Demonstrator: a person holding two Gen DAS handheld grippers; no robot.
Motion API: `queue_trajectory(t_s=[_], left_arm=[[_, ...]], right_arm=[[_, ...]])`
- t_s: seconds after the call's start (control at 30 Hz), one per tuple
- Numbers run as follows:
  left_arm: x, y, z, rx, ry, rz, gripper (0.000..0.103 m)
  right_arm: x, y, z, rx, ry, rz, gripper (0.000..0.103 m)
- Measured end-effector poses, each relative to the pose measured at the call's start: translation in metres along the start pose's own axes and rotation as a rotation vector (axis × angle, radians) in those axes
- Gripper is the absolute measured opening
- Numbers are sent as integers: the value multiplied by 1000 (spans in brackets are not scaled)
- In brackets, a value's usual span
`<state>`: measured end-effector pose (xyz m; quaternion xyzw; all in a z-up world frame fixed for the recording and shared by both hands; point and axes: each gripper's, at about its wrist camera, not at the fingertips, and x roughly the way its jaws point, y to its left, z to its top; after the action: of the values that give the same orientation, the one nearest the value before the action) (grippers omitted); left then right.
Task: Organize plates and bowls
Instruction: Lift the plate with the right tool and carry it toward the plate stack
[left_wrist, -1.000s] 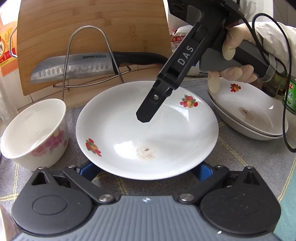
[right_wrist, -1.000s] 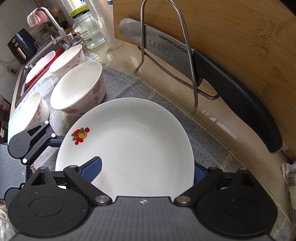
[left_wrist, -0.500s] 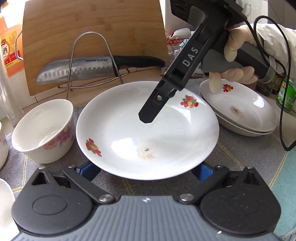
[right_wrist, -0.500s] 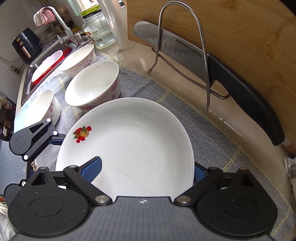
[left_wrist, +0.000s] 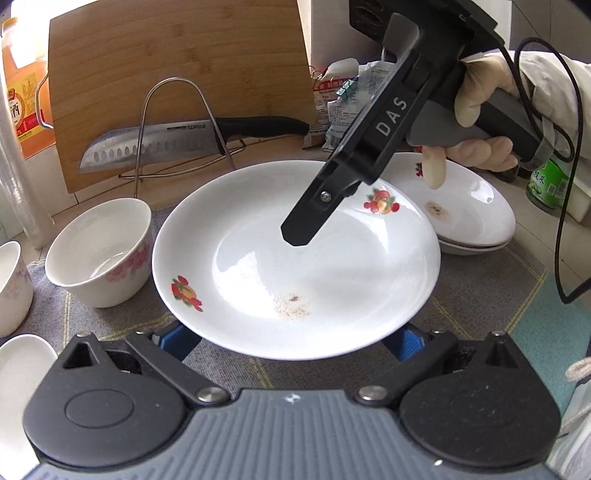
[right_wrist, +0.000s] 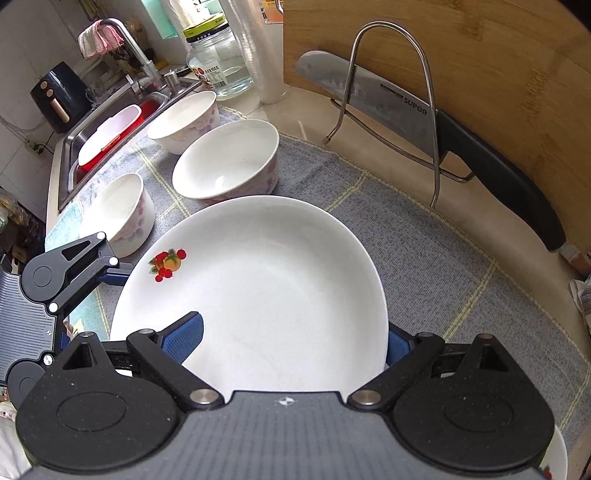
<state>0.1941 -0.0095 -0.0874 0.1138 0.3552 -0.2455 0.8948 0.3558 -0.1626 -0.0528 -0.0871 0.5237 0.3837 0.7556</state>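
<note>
A: Plate (left_wrist: 332, 280): glossy white ceramic, fruit decals, a dull gritty smear. Bowl (right_wrist: 229, 162): same glaze, pink floral print.

B: Mat (right_wrist: 436, 258)?

A: Grey woven cloth, matt, rough. Cutting board (left_wrist: 177, 66): bamboo, visible grain, satin. Knife (left_wrist: 155, 142): brushed steel, dimpled blade, matt black plastic handle. Rack (right_wrist: 391, 40): shiny steel wire. Left gripper (left_wrist: 295, 338): matt black plastic, blue textured pads.

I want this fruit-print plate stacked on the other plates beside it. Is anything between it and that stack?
Nothing visible lies on the cloth between the fruit-print plate and the stacked plates. Only the gloved hand on the right gripper hangs over the stack's near rim.
</note>
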Motion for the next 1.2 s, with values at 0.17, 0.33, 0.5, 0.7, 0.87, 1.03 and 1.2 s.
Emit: queue_trajectory(t_s=[0.17,0.33,0.5,0.7,0.87,1.03,1.2], left_arm=[[-11,-6,1,37,3,-7,101],[-19,-15,2,70,4,-27,101],[-22,-25,5,108,2,-56,101],[-22,-40,13,164,-6,-104,101],[-17,-54,21,208,-14,-151,101],[-6,-67,30,250,-17,-199,101],[7,-80,39,286,-19,-250,101]], right_arm=[[-10,9,-11,19,-15,-11,99],[-23,14,-23,44,-37,-24,99],[-36,16,-37,73,-54,-50,99],[-54,11,-56,127,-80,-89,99],[-72,4,-75,174,-103,-124,99],[-87,-4,-97,222,-116,-162,99],[-101,-15,-116,277,-132,-202,99]])
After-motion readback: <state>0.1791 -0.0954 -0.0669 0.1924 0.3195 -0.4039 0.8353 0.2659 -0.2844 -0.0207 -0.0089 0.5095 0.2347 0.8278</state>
